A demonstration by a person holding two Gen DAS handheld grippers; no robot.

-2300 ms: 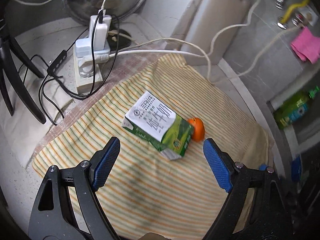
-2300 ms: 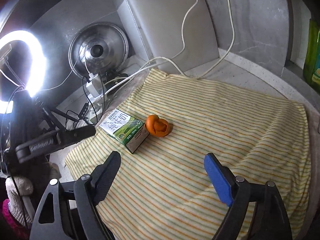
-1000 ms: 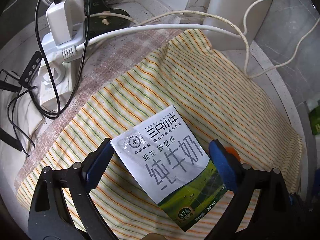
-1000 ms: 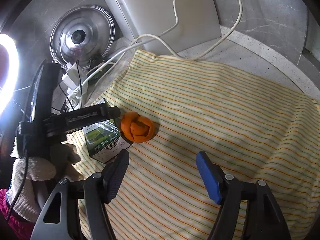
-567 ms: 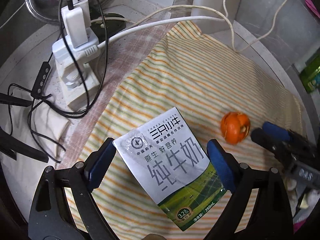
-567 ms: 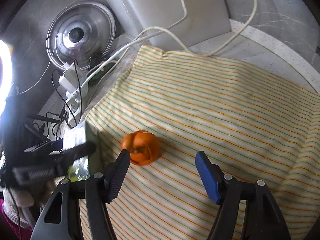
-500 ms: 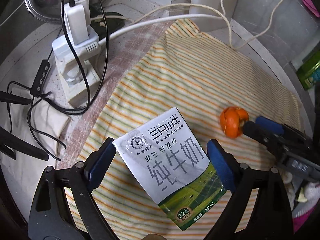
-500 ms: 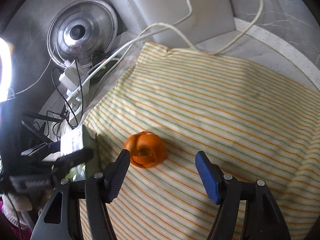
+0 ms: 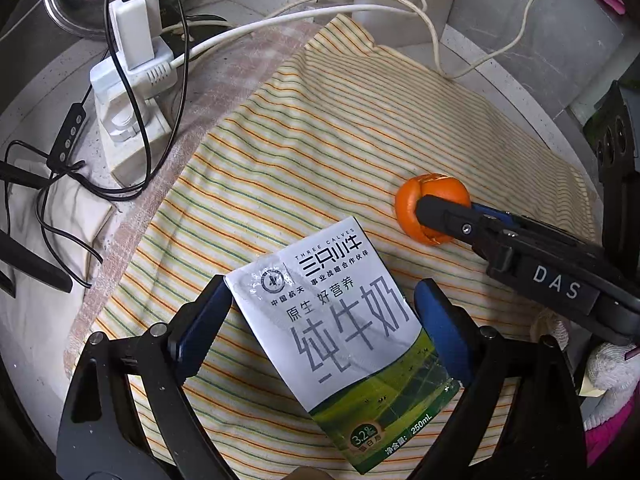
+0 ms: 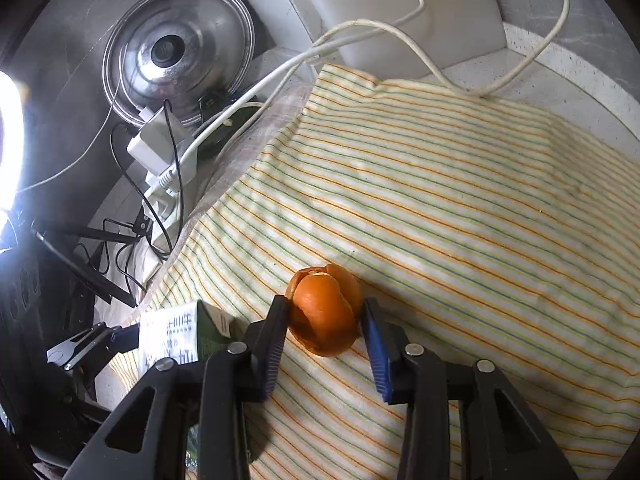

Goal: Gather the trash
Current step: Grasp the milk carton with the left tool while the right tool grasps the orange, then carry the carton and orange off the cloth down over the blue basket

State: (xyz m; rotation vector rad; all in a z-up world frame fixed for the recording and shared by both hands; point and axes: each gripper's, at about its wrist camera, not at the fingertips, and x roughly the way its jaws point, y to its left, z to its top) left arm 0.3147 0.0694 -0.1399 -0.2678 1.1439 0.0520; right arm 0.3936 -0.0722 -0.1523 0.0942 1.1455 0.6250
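Observation:
A white and green milk carton (image 9: 340,320) is lifted off the striped cloth (image 9: 320,140), with my left gripper (image 9: 322,294) shut on it, blue pads against its two sides. The same carton (image 10: 172,332) shows at lower left in the right wrist view, the left gripper (image 10: 100,342) behind it. An orange peel ball (image 10: 320,320) lies on the cloth. My right gripper (image 10: 324,305) is closing on it, and both pads touch its sides. In the left wrist view the right gripper (image 9: 440,210) meets the peel (image 9: 408,204) from the right.
A power strip with chargers (image 9: 128,92) and black cords sits left of the cloth. White cables (image 9: 280,20) run across its far edge. A steel pot lid (image 10: 180,52) and a white board (image 10: 380,0) lean at the back. A gloved hand (image 9: 612,364) is at right.
The right gripper came down over the peel and its jaws narrowed from wide apart to touching it. The left gripper kept the carton and shifted over the cloth, rolling a little.

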